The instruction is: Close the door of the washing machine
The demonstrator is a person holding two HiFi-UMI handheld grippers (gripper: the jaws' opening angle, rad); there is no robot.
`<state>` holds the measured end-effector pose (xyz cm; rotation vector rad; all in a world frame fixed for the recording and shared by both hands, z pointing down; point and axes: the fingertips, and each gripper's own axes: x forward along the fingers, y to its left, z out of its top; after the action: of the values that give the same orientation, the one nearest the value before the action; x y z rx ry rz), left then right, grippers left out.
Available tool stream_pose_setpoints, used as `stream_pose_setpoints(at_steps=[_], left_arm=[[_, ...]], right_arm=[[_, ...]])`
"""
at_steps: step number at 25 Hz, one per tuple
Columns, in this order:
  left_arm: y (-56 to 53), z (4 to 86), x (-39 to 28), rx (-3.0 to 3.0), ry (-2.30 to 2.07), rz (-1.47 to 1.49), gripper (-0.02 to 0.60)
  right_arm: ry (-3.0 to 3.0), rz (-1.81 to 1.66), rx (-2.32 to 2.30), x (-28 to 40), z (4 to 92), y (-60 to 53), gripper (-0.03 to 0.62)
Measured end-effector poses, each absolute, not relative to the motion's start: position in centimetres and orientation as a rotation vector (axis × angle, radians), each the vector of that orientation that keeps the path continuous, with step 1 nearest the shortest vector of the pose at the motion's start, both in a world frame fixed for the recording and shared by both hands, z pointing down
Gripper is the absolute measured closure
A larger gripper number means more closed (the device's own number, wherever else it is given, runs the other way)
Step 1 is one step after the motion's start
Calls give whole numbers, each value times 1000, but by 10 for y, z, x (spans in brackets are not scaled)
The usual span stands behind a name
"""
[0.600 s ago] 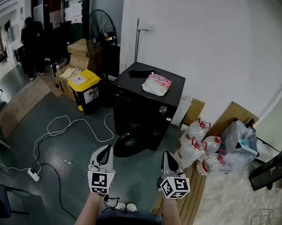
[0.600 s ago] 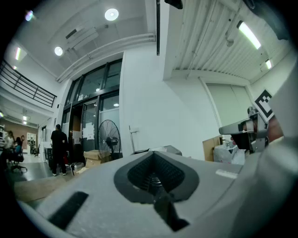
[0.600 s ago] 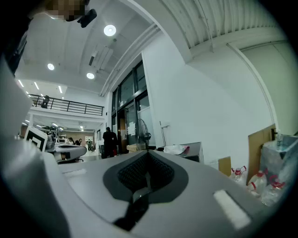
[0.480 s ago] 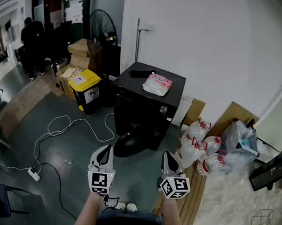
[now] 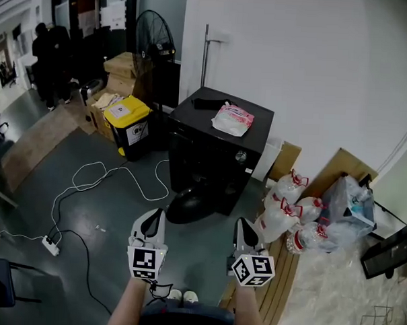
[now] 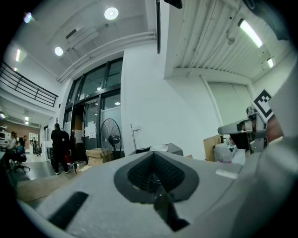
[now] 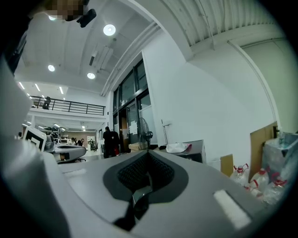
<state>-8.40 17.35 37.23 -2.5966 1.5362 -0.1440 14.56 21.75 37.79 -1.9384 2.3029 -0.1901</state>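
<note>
Evidently the approach is the step in hand. One black washing machine (image 5: 221, 149) stands at frame centre, and its one round door (image 5: 187, 206) hangs open low at the front, well apart from both tools. The left gripper (image 5: 152, 220) and right gripper (image 5: 242, 227), at bottom centre, each have jaws pressed together on nothing. Next, one of them likely has to reach the door and push it shut. One pink packet (image 5: 233, 119) lies on top. One yellow bin (image 5: 128, 120) stands at left, and perhaps four bottles (image 5: 282, 206) at right, though they are hard to count.

Washing machine (image 5: 221, 149): drum opening lost in shadow behind the open door (image 5: 186, 206). Print on the pink pack (image 5: 232, 119) too small to read. Forearms (image 5: 126, 306) cut off by the bottom edge.
</note>
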Motion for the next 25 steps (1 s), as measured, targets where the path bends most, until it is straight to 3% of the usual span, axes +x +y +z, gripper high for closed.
stream_pose_setpoints(at_steps=[11,19,25], left_arm=[[175,385,-83,-2648,1537,-164,574],[173,390,-74,-2680,1525,-158,450],[171,397,-69,-2666,1570,-180,420]], right_arm=[[2313,-216,-1916,146,383,213,579],[2314,-235,-1897,158,390,207,580],[2326,-265,-1858,166,397,196,580]])
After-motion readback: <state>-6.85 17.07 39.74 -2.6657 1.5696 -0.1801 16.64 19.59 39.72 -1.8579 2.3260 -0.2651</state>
